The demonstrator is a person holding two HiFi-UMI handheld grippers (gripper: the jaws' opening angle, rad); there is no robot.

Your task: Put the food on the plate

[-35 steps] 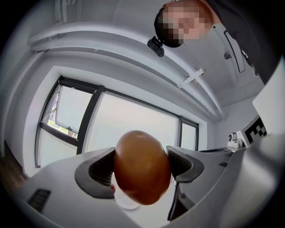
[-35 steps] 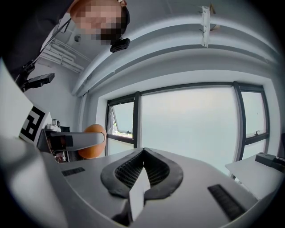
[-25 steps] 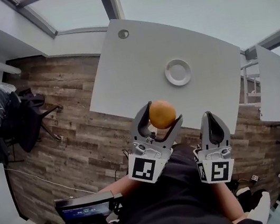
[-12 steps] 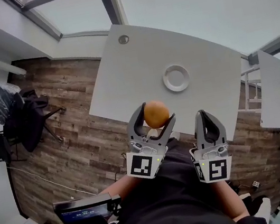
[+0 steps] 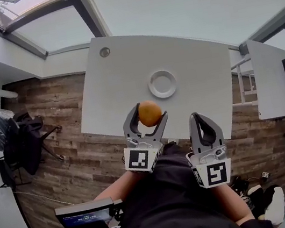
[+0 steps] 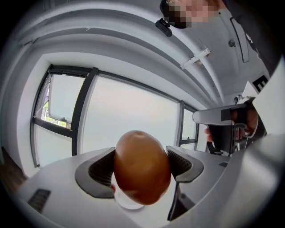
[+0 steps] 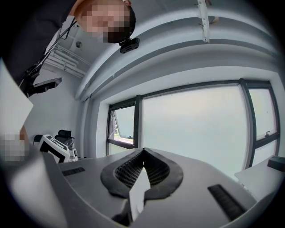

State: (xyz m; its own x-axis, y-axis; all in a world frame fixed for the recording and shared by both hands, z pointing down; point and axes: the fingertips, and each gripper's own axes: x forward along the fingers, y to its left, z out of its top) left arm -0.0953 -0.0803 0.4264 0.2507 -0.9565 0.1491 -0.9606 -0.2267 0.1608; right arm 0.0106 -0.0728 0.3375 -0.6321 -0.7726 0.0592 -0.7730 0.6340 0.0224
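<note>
Left gripper (image 5: 146, 117) clamped on round orange-brown food (image 5: 149, 113), held over near edge of white table (image 5: 115, 83). Right gripper (image 5: 202, 119) jaws together, nothing between. In left gripper view, food hides most of pale disc, probably plate (image 5: 162, 84). Plate mid-table. Wood floor (image 5: 66, 146), dark chairs (image 5: 5, 140) left.

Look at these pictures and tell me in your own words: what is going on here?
A person holds a two-jaw gripper in each hand over a white table. The left gripper is clamped on a round orange-brown piece of food and holds it up in the air near the table's front edge. The empty white plate sits further in on the table, so the food is not on it yet. The right gripper is shut and holds nothing.
</note>
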